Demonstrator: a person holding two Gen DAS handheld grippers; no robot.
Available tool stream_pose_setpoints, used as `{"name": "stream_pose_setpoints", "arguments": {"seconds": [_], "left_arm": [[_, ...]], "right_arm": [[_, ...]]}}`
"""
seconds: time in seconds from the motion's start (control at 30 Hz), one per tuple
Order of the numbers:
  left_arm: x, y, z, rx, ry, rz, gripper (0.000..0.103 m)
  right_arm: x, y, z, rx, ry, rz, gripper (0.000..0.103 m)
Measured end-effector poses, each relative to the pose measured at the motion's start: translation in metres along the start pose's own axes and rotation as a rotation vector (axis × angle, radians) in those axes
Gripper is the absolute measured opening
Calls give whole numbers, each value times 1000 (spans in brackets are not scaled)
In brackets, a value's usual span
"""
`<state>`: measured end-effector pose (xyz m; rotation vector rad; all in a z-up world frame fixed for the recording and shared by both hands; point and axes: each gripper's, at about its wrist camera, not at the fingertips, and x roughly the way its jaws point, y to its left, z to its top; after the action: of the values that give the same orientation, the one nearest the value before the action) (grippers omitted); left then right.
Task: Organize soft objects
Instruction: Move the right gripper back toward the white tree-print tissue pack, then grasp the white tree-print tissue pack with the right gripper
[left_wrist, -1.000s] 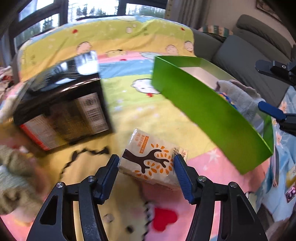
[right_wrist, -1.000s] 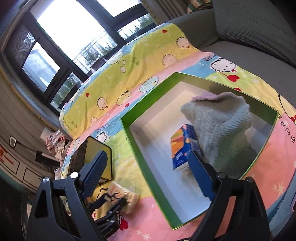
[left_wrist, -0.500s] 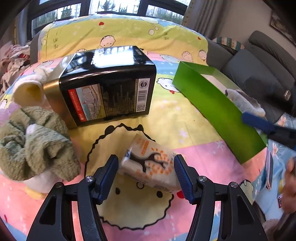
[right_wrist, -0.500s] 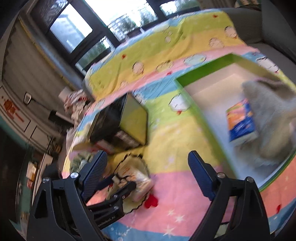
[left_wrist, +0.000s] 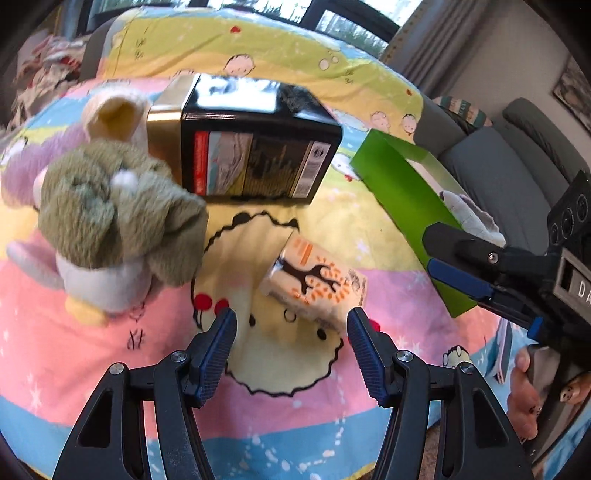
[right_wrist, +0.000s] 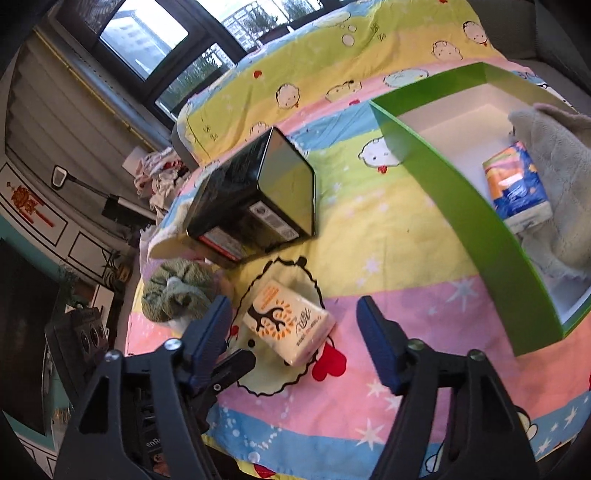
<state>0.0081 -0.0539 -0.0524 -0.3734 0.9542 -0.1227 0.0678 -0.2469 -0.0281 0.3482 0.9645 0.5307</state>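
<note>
While the left claw (left_wrist: 291, 343) stands spread and empty over the cartoon-print blanket (left_wrist: 92, 343), a shaggy olive-green plush toy (left_wrist: 118, 218) sits at the far left, beside a black rectangular tin (left_wrist: 258, 147). Just beyond that claw's fingertips lies a cream tissue packet with an orange tree print (left_wrist: 317, 282), touched by neither pad. Further right, the right claw (right_wrist: 295, 332) is closing with nothing gripped, near the green open-topped box (right_wrist: 461, 206) holding a blue-orange tissue packet (right_wrist: 517, 184) and grey fleece cloth (right_wrist: 557, 177).

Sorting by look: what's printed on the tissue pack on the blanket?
Brown tree, orange leaves on the tissue pack; right wrist view.
</note>
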Motion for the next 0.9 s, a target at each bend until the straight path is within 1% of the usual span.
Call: {"name": "stream_pose_setpoints", "arguments": {"seconds": [0.17, 0.23, 0.3, 0.43, 0.47, 0.57, 0.63, 0.67, 0.7, 0.73, 0.8, 0.83, 0.87, 0.9], "left_arm": [[4, 1, -5, -35, 15, -4, 62], [6, 0, -5, -38, 17, -3, 62], [7, -2, -6, -36, 15, 3, 62], [10, -1, -5, -40, 21, 12, 62], [10, -2, -5, -36, 19, 12, 62], [12, -3, -5, -25, 16, 12, 62], [13, -2, -6, -24, 9, 15, 48], [15, -1, -6, -25, 9, 7, 42], [19, 2, -6, -40, 32, -25, 37], [23, 4, -8, -63, 51, -63, 37], [22, 4, -9, -54, 27, -60, 35], [22, 2, -8, -43, 23, -52, 34], [23, 0, -7, -38, 21, -57, 34], [24, 0, -6, -37, 19, -70, 33]], "right_arm": [[17, 3, -3, -12, 64, 31, 68], [24, 2, -4, -4, 95, 21, 68], [29, 1, -5, -3, 107, 8, 68], [42, -4, -6, 15, 150, 23, 68], [47, -7, -6, 26, 172, 19, 68], [56, -10, -8, 40, 199, 10, 68], [60, -9, -9, 42, 218, 24, 68], [61, -8, -10, 33, 219, 29, 68], [63, -7, -11, 26, 221, 32, 68], [63, -6, -11, 23, 223, 35, 66], [64, -6, -12, 32, 223, 43, 58], [65, -7, -12, 32, 229, 48, 47], [68, -7, -12, 35, 248, 66, 40], [69, -7, -13, 39, 256, 77, 40]]}}
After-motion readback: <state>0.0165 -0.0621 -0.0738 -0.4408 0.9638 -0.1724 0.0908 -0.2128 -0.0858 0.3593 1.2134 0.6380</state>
